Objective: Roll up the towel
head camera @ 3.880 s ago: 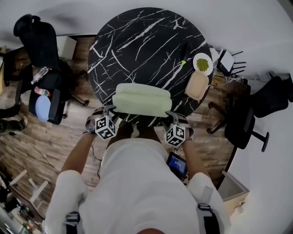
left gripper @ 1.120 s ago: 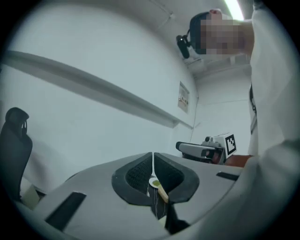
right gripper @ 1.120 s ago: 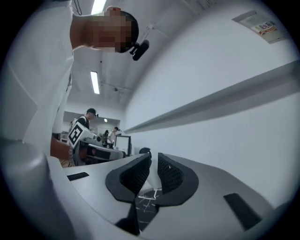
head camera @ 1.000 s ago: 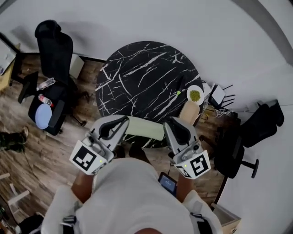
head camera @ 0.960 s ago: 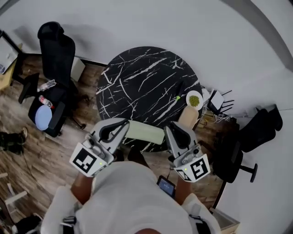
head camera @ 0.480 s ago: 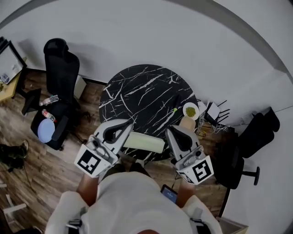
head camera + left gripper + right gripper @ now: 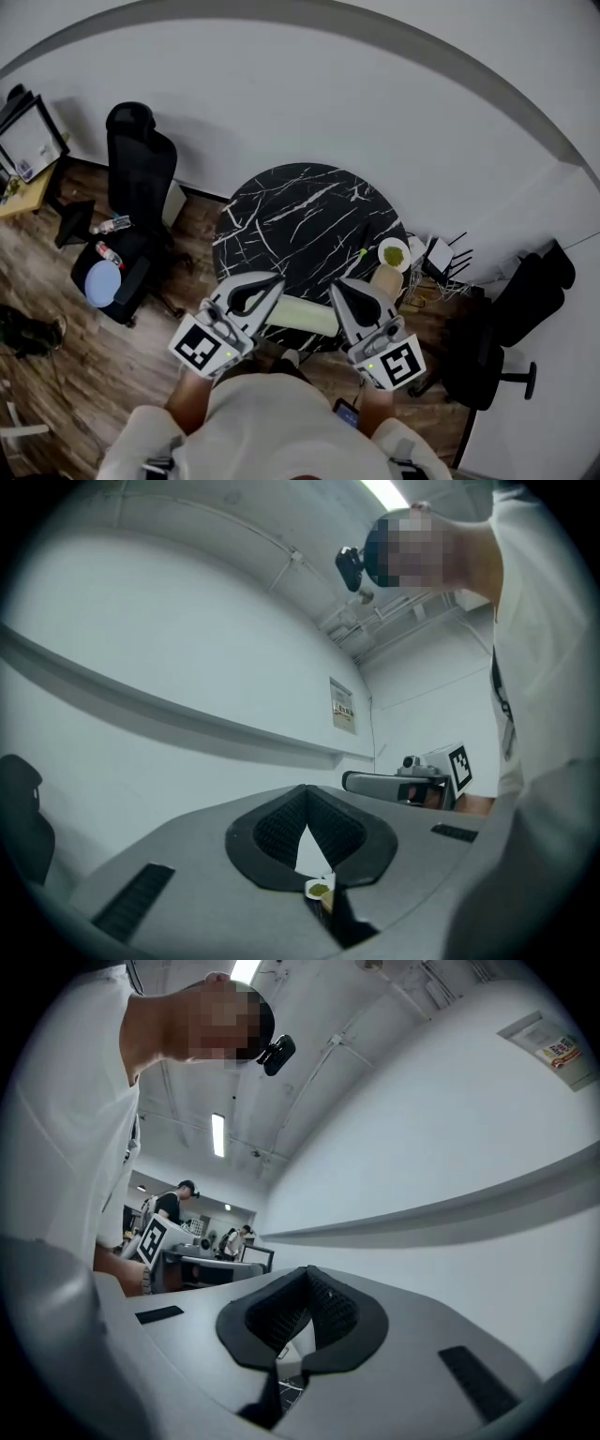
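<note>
Towel (image 7: 302, 315), rolled, on table (image 7: 300, 202), between left gripper (image 7: 277, 280) and right gripper (image 7: 335, 287).

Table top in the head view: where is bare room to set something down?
Bare: the whole far and left part of the black table, from the rolled towel to the far rim. Crowded: the right edge, with the white plate and tan dish.

A round black bench (image 7: 300, 211) veined in white is seen standing on a wooden floor (image 7: 56, 375), with 1 pale green rolled towel (image 7: 302, 315) laid at its near edge and 1 white plate (image 7: 394, 254) set beside 1 beige dish (image 7: 384, 279) at its right rim.
</note>
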